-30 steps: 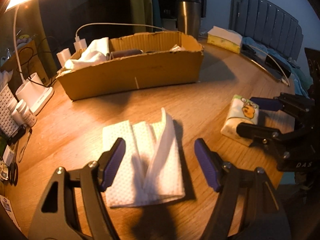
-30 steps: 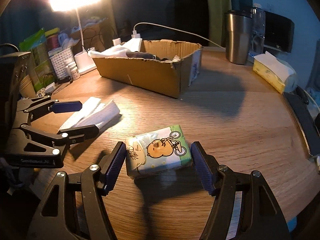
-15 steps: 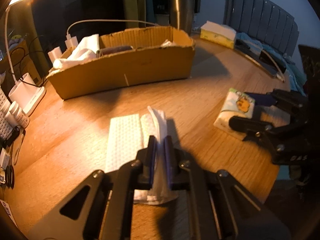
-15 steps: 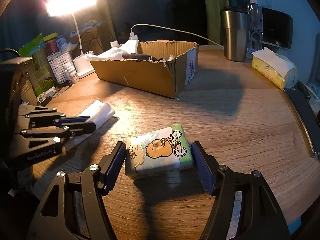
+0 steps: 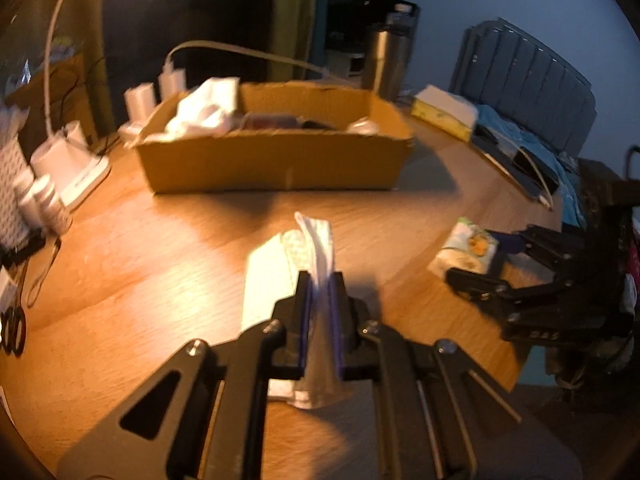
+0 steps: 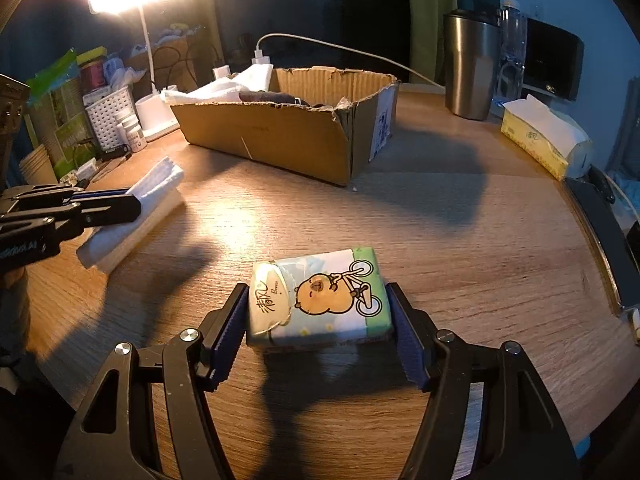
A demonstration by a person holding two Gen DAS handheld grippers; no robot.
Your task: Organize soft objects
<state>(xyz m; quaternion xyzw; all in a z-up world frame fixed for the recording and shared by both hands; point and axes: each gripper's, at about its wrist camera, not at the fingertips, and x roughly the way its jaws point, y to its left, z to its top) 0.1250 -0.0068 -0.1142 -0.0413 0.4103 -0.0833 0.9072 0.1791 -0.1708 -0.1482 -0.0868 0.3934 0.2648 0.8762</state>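
My left gripper (image 5: 319,280) is shut on a folded white paper towel (image 5: 280,272) and holds it just above the wooden table; it also shows in the right wrist view (image 6: 136,200). My right gripper (image 6: 320,308) is shut on a small tissue pack (image 6: 320,300) printed with a bear on a bicycle, its pads pressing both sides. That pack also shows in the left wrist view (image 5: 468,248). An open cardboard box (image 5: 276,160) with white cloth and dark items inside stands at the back of the table; it also shows in the right wrist view (image 6: 288,132).
A steel tumbler (image 6: 468,68) and a yellow tissue box (image 6: 540,136) stand at the back right. A desk lamp base (image 5: 76,168), small bottles (image 5: 40,204) and a white basket (image 6: 108,116) crowd the left. A cable (image 6: 340,52) runs behind the box.
My left gripper closed on the upright fold of the paper towel and lifted it. My right gripper closed from a wide-open stance onto the tissue pack.
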